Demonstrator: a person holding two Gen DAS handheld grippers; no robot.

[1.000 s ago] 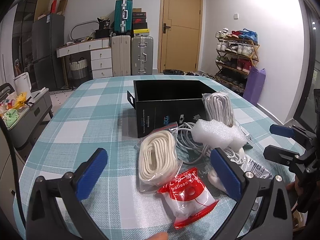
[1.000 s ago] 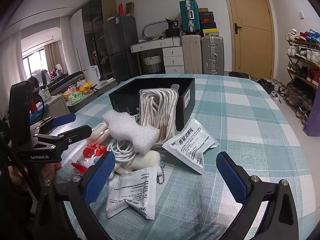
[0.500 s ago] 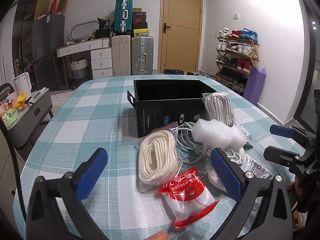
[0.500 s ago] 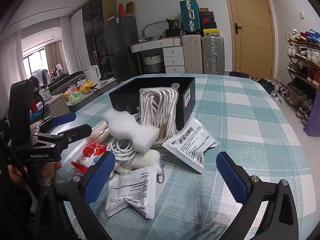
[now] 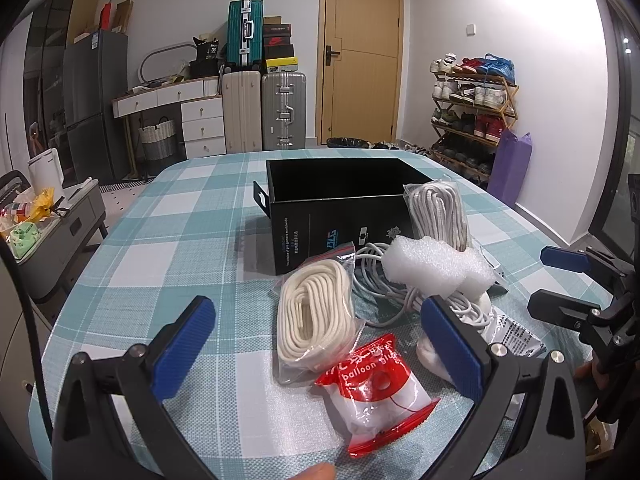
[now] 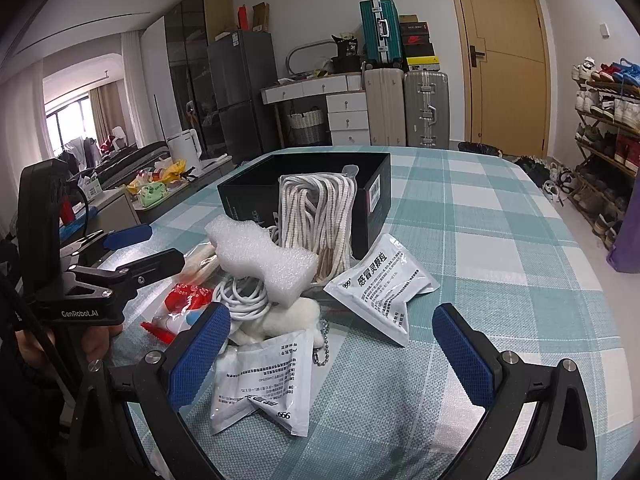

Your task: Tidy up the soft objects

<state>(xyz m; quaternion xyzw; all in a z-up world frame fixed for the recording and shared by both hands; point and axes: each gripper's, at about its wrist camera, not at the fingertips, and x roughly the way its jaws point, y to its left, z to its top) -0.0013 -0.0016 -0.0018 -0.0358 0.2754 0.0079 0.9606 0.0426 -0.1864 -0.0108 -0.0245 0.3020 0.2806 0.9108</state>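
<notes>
A pile of soft things lies in front of an open black box (image 5: 340, 204) on the checked table. In it are a bagged cream rope (image 5: 316, 316), a red balloon-glue pack (image 5: 376, 388), a white foam piece (image 5: 432, 266), a white cable (image 5: 376, 276) and a second bagged rope (image 5: 440, 212) leaning on the box. My left gripper (image 5: 320, 344) is open and empty just short of the cream rope and red pack. My right gripper (image 6: 332, 356) is open and empty over two white sachets (image 6: 380, 284) (image 6: 264, 380). A plush piece (image 6: 280, 320) lies under the foam (image 6: 260, 256).
The checked tablecloth (image 5: 160, 264) extends left of the box and to the right (image 6: 500, 248). A grey cart with snacks (image 5: 40, 232) stands off the table's left edge. Suitcases, drawers and a shoe rack (image 5: 472, 112) line the far walls.
</notes>
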